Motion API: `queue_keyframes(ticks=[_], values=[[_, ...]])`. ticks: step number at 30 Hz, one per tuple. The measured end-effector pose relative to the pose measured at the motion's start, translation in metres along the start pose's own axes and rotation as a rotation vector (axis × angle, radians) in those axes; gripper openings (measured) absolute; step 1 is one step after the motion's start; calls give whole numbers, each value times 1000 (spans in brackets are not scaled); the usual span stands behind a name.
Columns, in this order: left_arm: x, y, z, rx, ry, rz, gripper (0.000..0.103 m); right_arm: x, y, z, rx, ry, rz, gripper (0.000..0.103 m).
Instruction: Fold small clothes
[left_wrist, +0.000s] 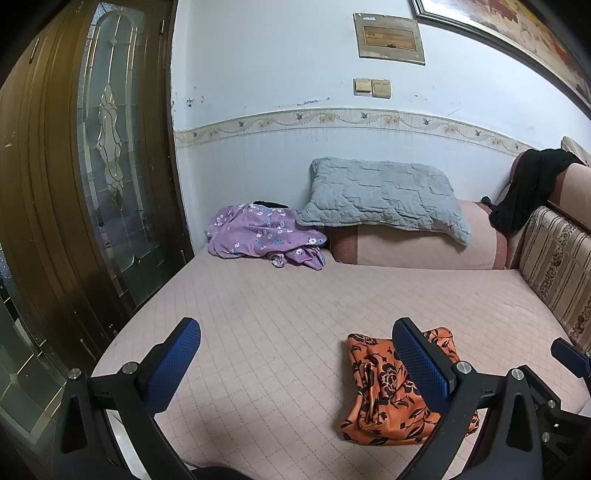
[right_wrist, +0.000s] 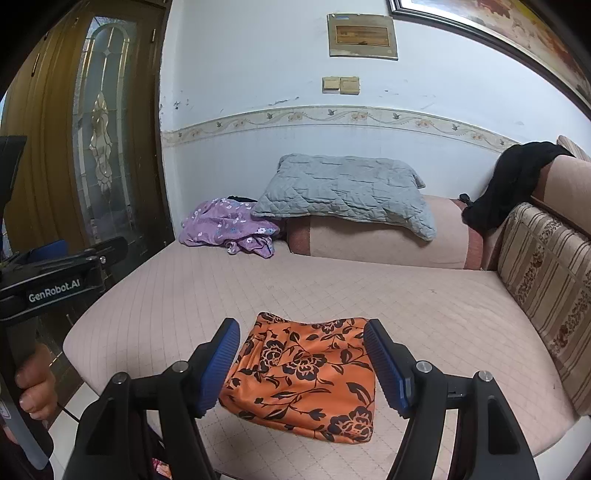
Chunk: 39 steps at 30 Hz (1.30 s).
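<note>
An orange cloth with black flowers (right_wrist: 306, 380) lies folded on the pink quilted mattress (right_wrist: 332, 291), near its front edge. My right gripper (right_wrist: 299, 332) hovers over it, open, blue pads either side of the cloth and nothing held. In the left wrist view the same orange cloth (left_wrist: 384, 391) sits at lower right, partly behind the right pad. My left gripper (left_wrist: 295, 332) stands open over bare mattress (left_wrist: 277, 314), to the left of the cloth. A crumpled purple flowered garment (right_wrist: 229, 229) lies at the far left of the mattress; it also shows as a purple garment (left_wrist: 262, 236) in the left view.
A grey quilted pillow (right_wrist: 343, 192) rests on a pink bolster (right_wrist: 384, 240) against the wall. A black garment (right_wrist: 509, 177) hangs over the striped sofa back (right_wrist: 546, 266) at right. A wooden glass-panelled door (left_wrist: 92, 166) stands at left. A hand (right_wrist: 35, 384) grips the left tool's handle.
</note>
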<state>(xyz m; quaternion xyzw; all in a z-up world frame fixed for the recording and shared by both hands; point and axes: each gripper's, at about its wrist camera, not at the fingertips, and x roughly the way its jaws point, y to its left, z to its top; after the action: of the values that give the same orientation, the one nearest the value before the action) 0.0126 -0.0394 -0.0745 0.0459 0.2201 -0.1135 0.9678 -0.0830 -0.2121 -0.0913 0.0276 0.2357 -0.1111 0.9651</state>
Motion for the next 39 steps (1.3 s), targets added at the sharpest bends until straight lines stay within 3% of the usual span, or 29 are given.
queue_keyframes(ticks=[27,39], values=[[7,8,0,-24,2,-2,103,9,16,4,-20,11,-2,73],[43,3,4,-28,42,21,103,43,8,23,-4,24,14,73]])
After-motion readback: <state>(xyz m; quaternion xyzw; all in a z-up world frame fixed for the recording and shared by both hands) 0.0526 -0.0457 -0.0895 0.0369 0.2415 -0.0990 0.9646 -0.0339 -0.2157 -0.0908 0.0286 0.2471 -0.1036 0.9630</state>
